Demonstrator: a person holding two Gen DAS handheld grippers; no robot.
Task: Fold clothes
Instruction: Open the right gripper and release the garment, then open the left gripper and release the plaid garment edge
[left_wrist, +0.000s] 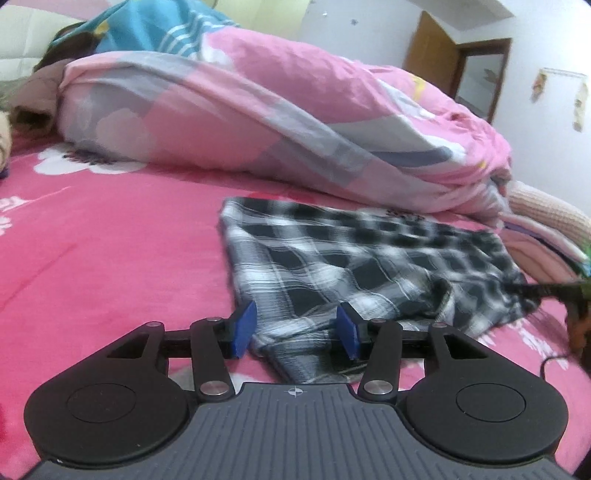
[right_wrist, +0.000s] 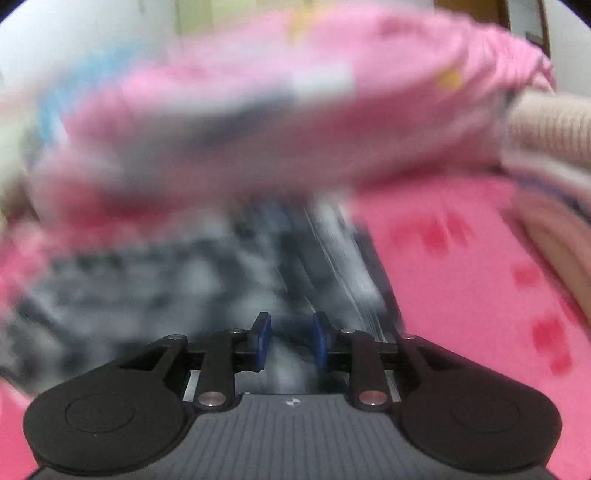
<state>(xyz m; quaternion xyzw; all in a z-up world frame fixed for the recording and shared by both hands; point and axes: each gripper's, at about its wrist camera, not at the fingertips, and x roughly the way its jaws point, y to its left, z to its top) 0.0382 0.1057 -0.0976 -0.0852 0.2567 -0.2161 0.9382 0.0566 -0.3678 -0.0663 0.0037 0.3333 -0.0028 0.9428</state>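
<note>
The checked garment lies flat mid-frame on the pink bedsheet. The left gripper gapes wide, empty, astride its near corner, seemingly lining up a pinch. The right gripper, partly open, hovers over blurred cloth; grip unclear.

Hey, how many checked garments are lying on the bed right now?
1. The black-and-white checked garment lies on the pink bedsheet, in front of the rolled pink duvet, just ahead of the left gripper. Folded clothes at the right edge may hide others.

Home bedroom — bed, quilt
</note>
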